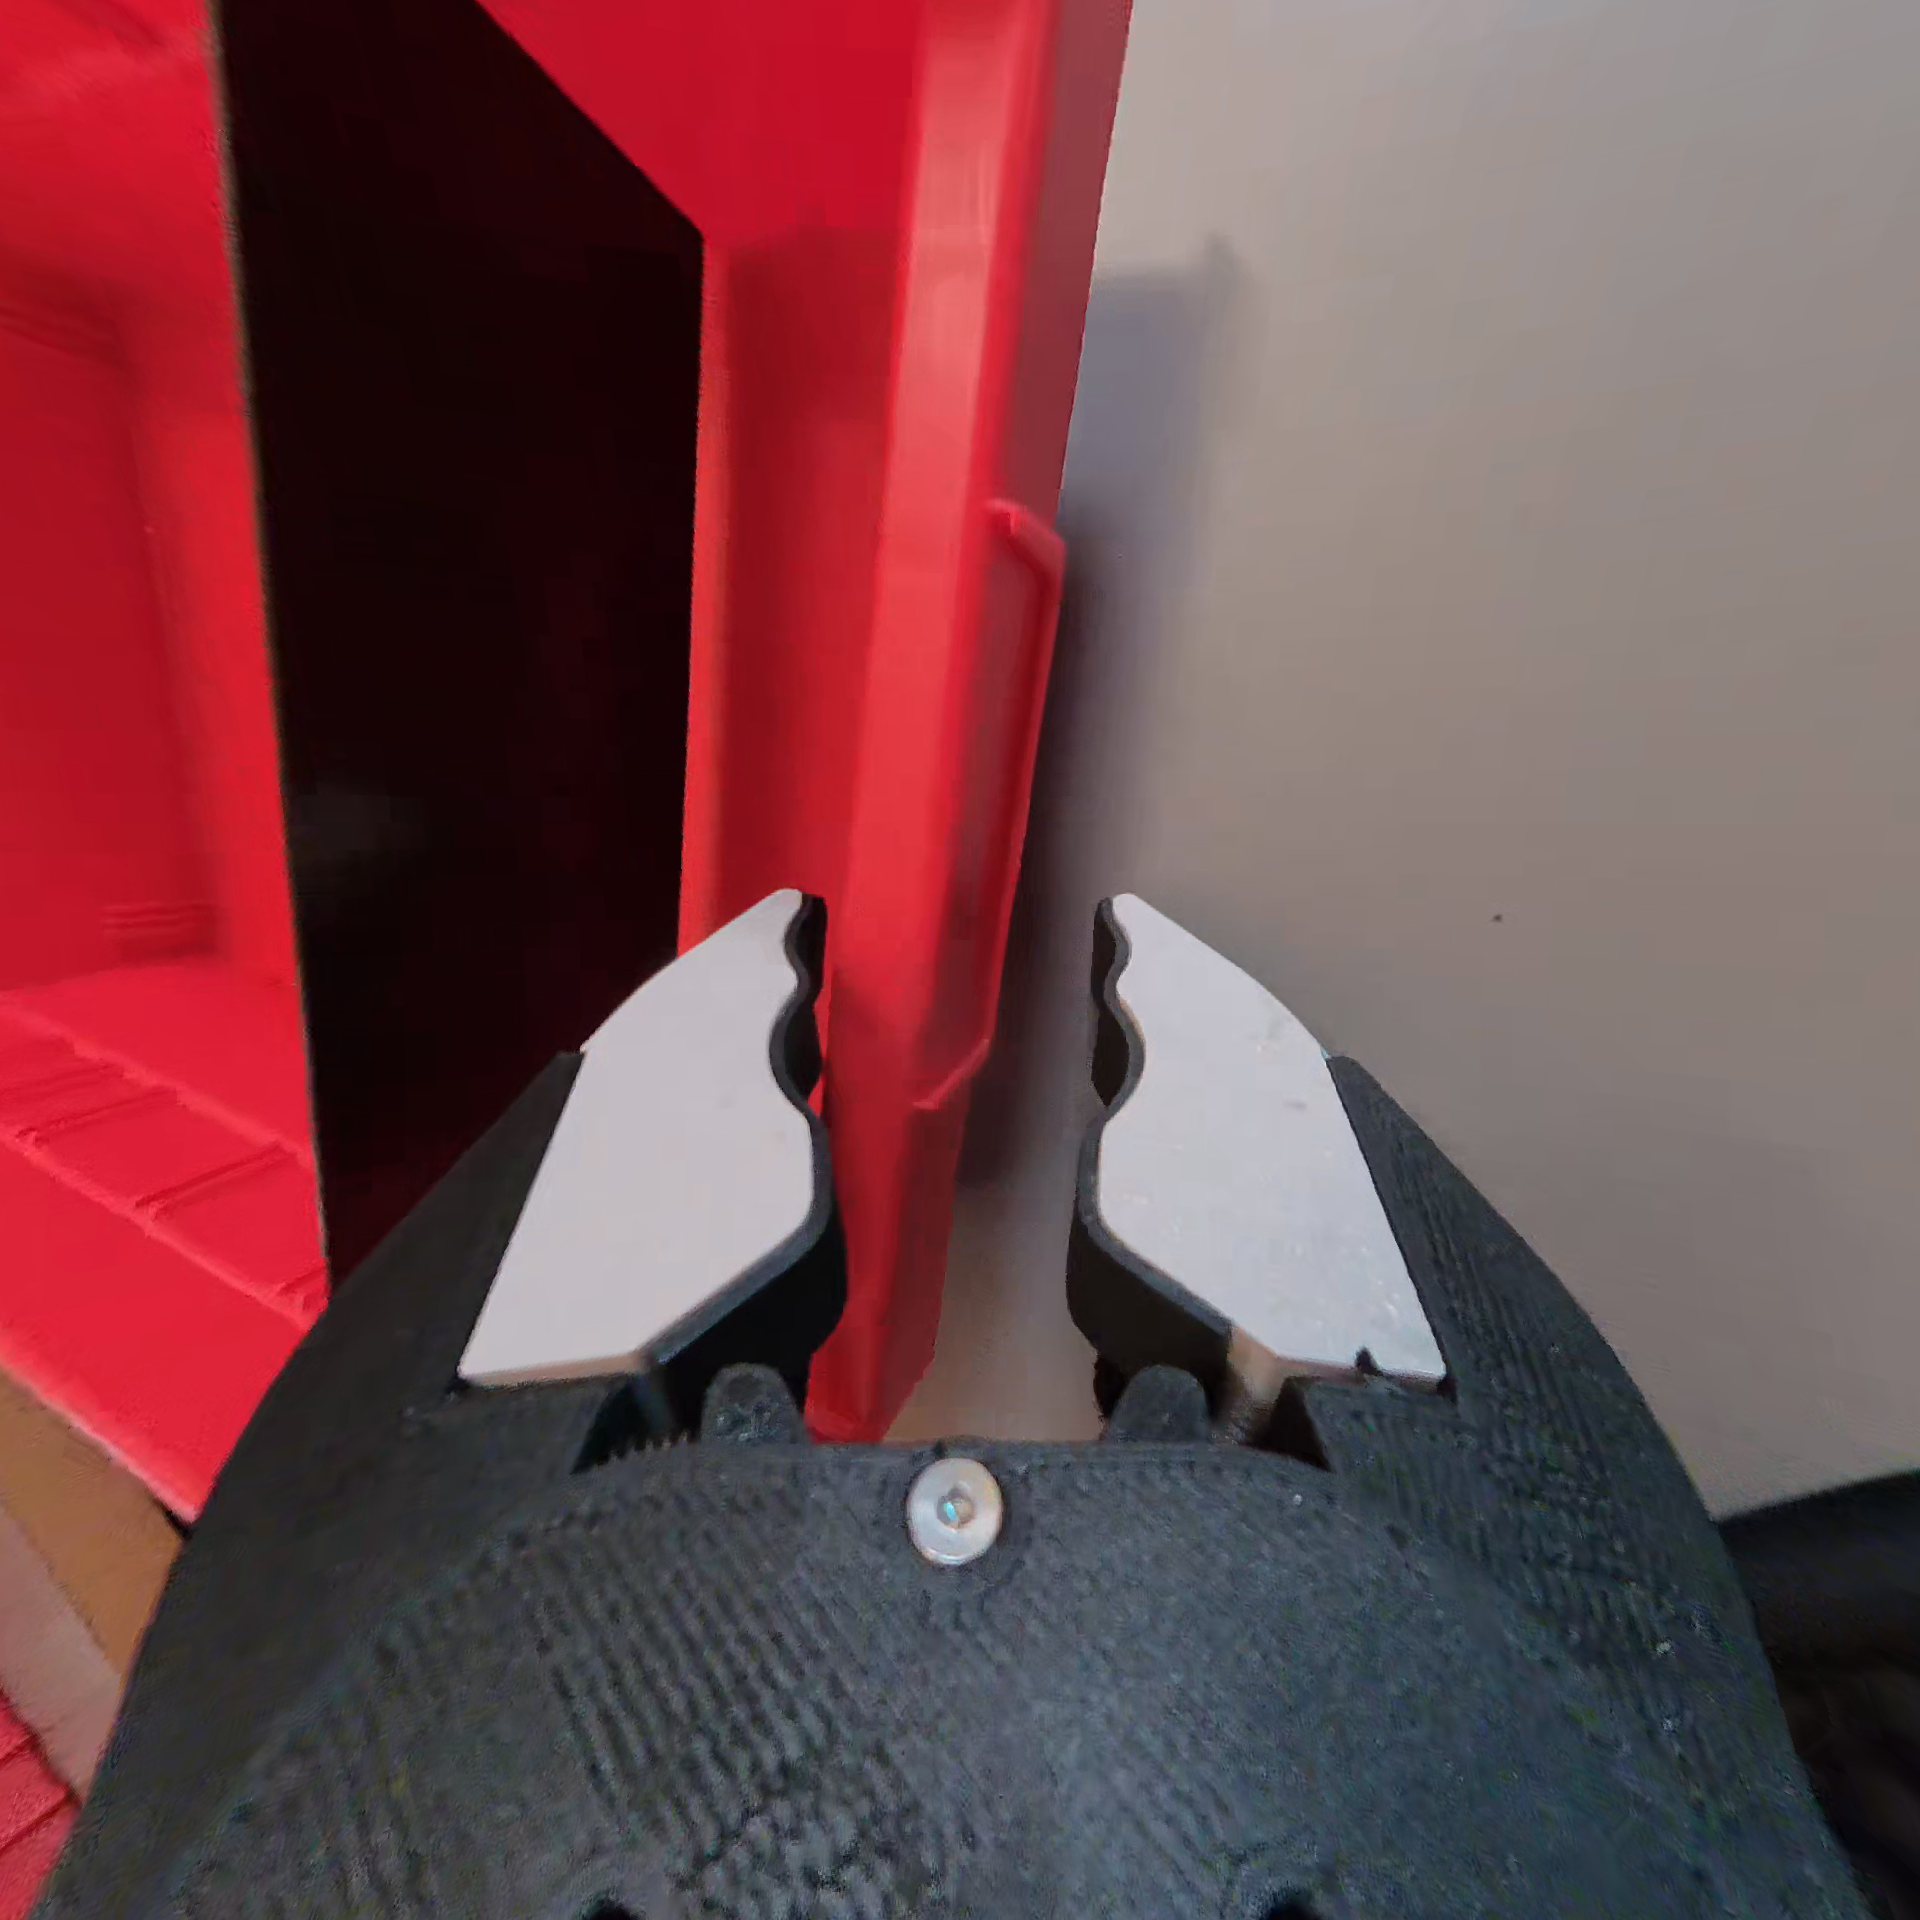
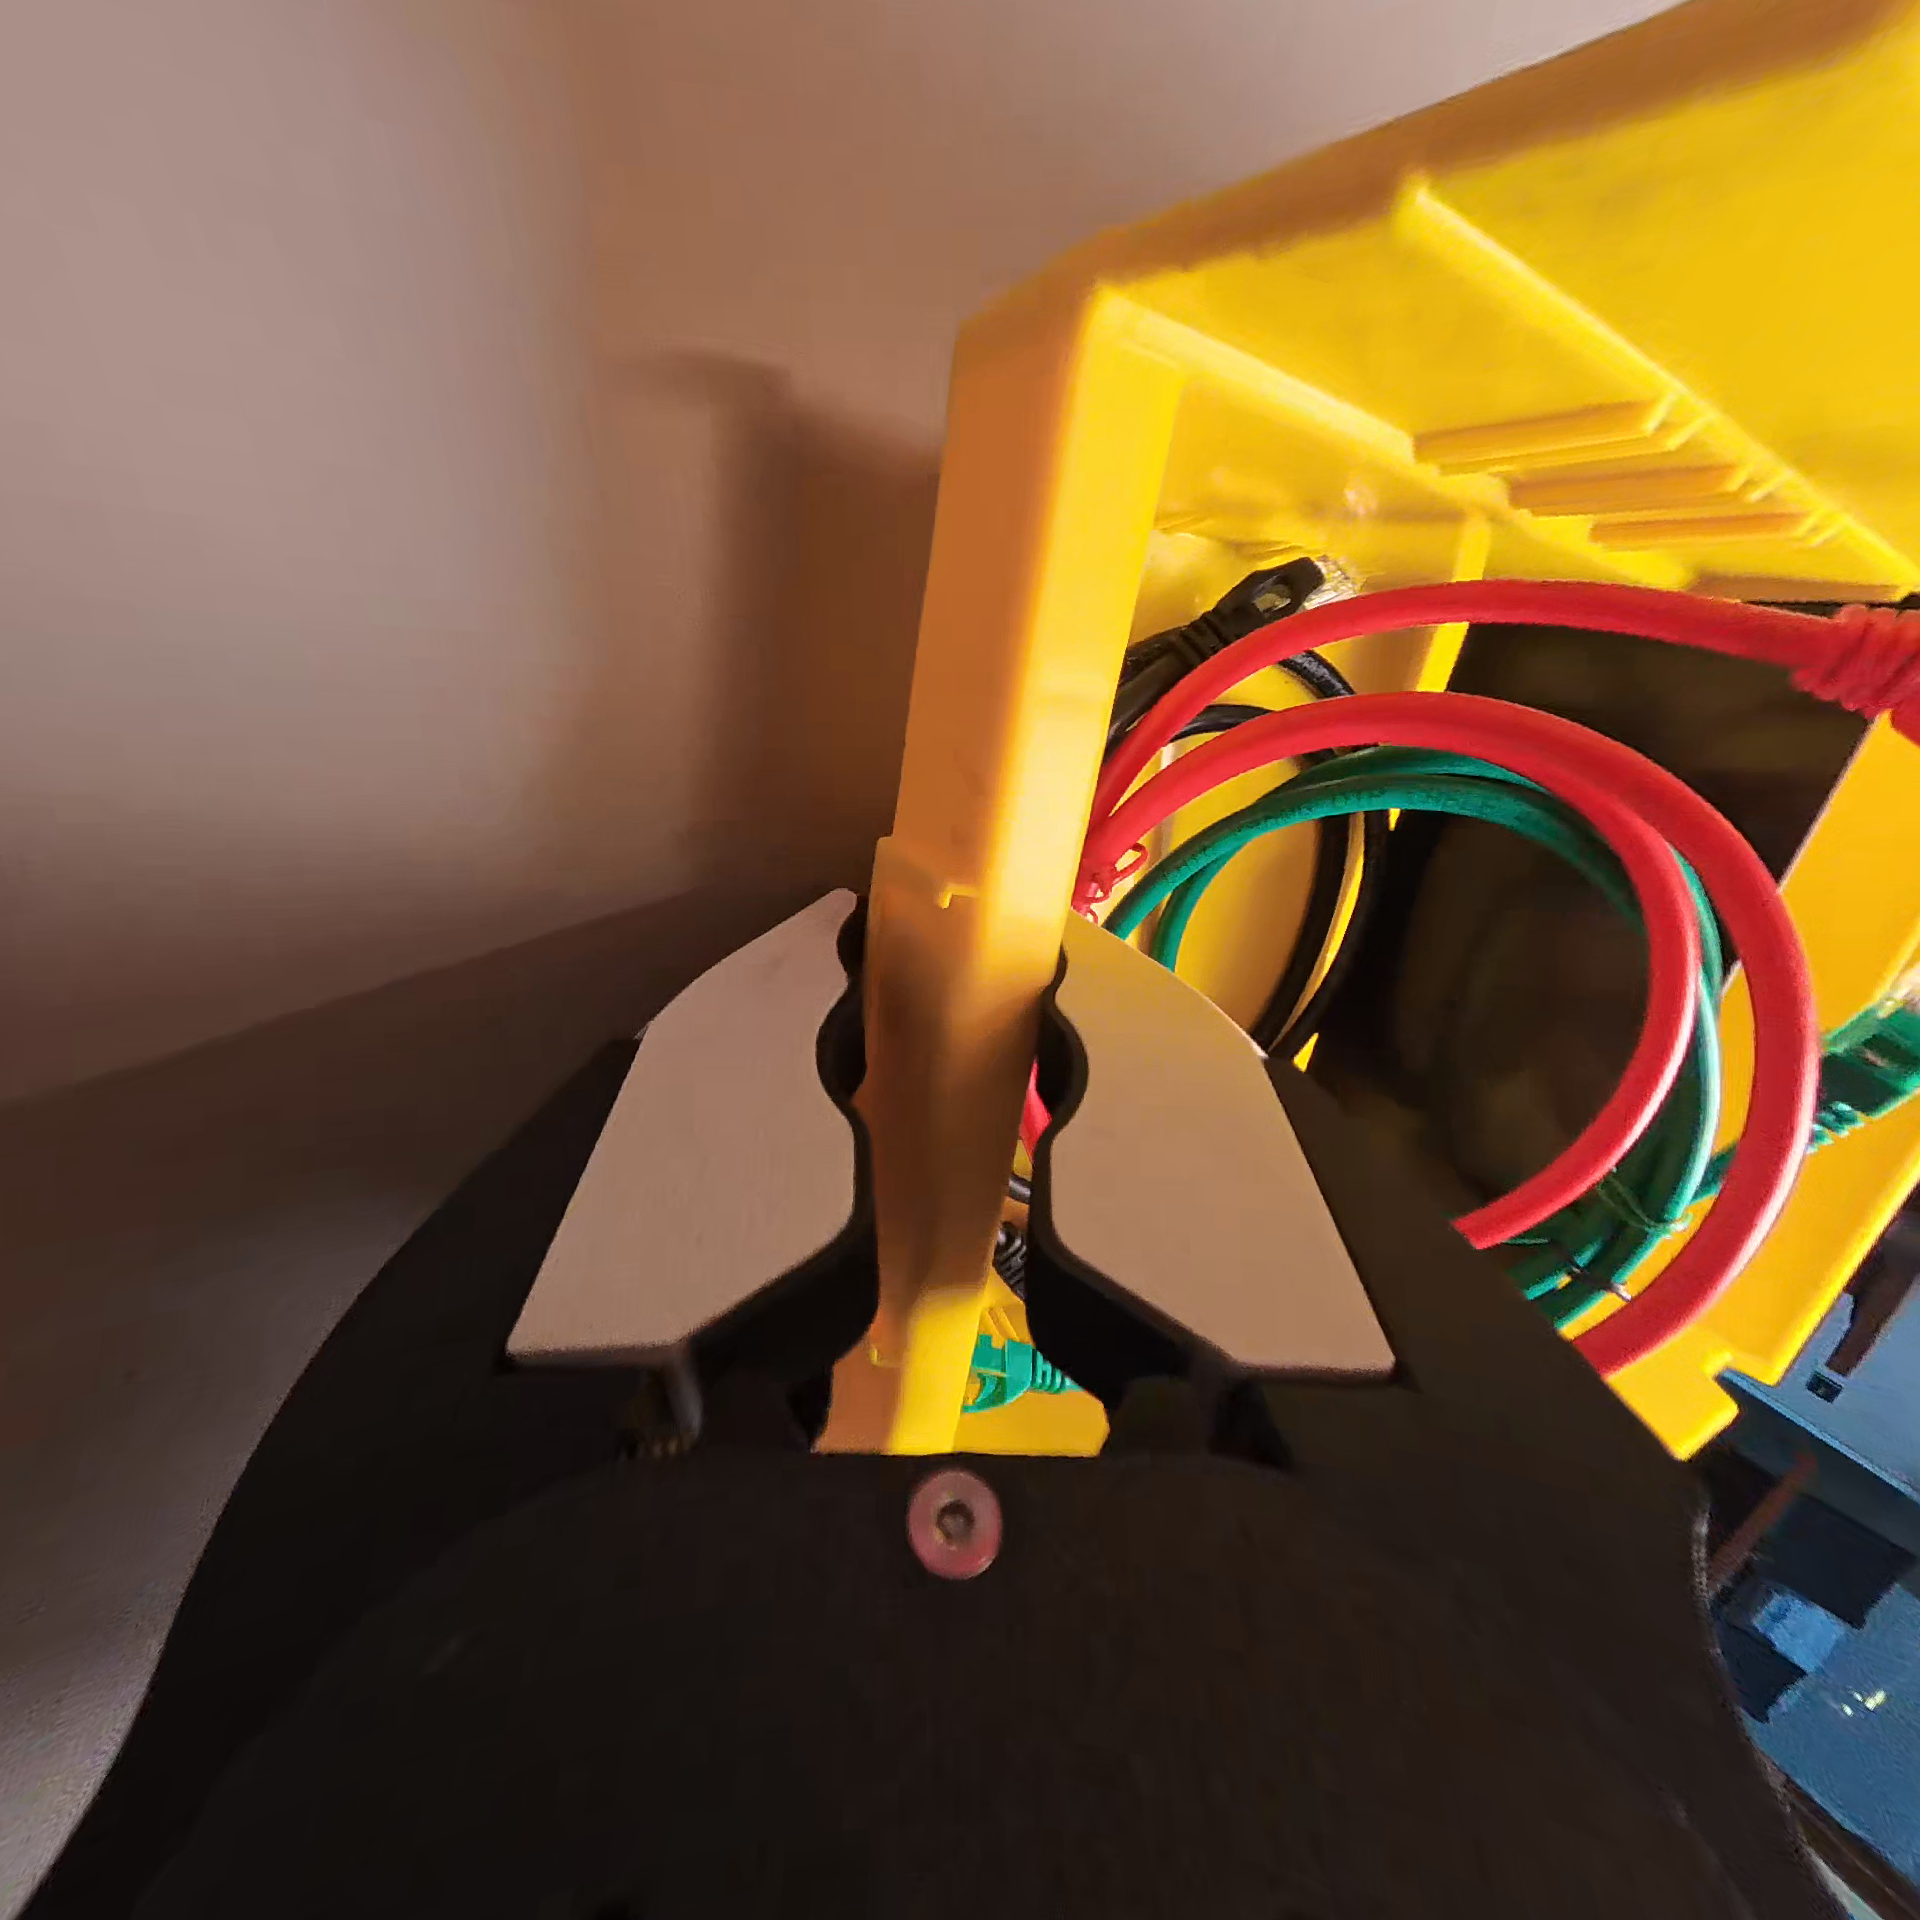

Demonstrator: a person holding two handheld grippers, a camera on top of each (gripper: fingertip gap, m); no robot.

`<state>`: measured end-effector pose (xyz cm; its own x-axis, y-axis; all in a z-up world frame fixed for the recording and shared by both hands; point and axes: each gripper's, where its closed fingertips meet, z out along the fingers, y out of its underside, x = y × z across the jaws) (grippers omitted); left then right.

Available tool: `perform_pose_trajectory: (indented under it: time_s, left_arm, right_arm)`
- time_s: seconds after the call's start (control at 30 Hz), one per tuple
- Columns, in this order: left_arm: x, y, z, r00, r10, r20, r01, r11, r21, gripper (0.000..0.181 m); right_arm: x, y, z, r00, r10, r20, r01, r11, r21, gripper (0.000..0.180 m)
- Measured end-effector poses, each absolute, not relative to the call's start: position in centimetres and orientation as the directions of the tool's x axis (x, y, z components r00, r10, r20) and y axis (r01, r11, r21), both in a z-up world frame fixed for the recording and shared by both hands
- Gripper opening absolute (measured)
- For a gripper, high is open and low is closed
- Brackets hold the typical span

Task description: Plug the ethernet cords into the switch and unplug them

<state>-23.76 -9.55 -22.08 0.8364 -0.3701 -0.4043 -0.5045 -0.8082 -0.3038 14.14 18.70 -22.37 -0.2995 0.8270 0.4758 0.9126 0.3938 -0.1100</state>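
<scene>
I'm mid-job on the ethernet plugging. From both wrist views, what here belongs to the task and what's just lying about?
Task things:
- red cord, green cord, black cord, coiled in the yellow bin
- right gripper, shut on that bin's rim
- left gripper, open

Just there:
- red bin, its edge between the left gripper's fingers
- wall

No switch clearly visible.

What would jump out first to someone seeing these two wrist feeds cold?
In the right wrist view, the right gripper is shut on the rim of a bright yellow plastic bin, tipped on its side with coiled red ethernet cords and green ethernet cords spilling into sight. In the left wrist view, the open left gripper straddles the wall of a glossy red plastic bin beside a grey wall.
</scene>
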Motion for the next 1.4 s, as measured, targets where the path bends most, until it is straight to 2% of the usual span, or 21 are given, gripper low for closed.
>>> perform_pose_trajectory:
  time_s: [0.03,0.13,0.3,0.6,0.83,1.13,1.27,1.33,1.4]
  left_arm:
    - [-24.0,-9.2,-22.3,0.827,-0.369,-0.423,-0.514,-0.802,-0.305,0.044]
    - [-24.2,-8.4,-22.2,0.791,-0.377,-0.481,-0.558,-0.768,-0.314,0.033]
    - [-22.9,-7.5,-22.1,0.759,-0.381,-0.528,-0.597,-0.731,-0.330,0.032]
    - [-13.7,-5.8,-22.0,0.635,-0.561,-0.531,-0.765,-0.554,-0.330,0.033]
    - [-8.1,-2.8,-22.0,0.569,-0.646,-0.509,-0.822,-0.434,-0.369,0.033]
    - [-9.4,0.9,-22.0,0.613,-0.617,-0.494,-0.789,-0.437,-0.432,0.037]
    - [-10.3,1.0,-21.6,0.668,-0.529,-0.524,-0.744,-0.476,-0.468,0.051]
    - [-9.9,0.5,-20.7,0.685,-0.471,-0.556,-0.728,-0.470,-0.499,0.056]
    - [-8.2,-0.3,-18.7,0.736,-0.415,-0.534,-0.676,-0.417,-0.608,0.047]
  right_arm:
    - [14.1,18.7,-22.4,-0.300,0.826,0.477,0.910,0.398,-0.116,0.029]
    - [14.3,18.1,-22.3,-0.322,0.808,0.494,0.895,0.430,-0.120,0.029]
    - [14.6,14.7,-22.3,-0.400,0.751,0.526,0.844,0.526,-0.108,0.029]
    - [13.9,6.9,-22.2,-0.481,0.678,0.556,0.751,0.646,-0.138,0.029]
    - [12.5,3.5,-22.1,-0.519,0.644,0.562,0.691,0.703,-0.168,0.029]
    - [10.6,5.1,-21.9,-0.441,0.655,0.613,0.706,0.675,-0.214,0.029]
    - [10.0,7.1,-21.4,-0.351,0.633,0.690,0.742,0.638,-0.208,0.034]
    - [9.8,5.9,-19.7,-0.285,0.679,0.677,0.709,0.625,-0.328,0.047]
    - [10.2,4.6,-16.9,-0.177,0.772,0.611,0.660,0.554,-0.508,0.053]
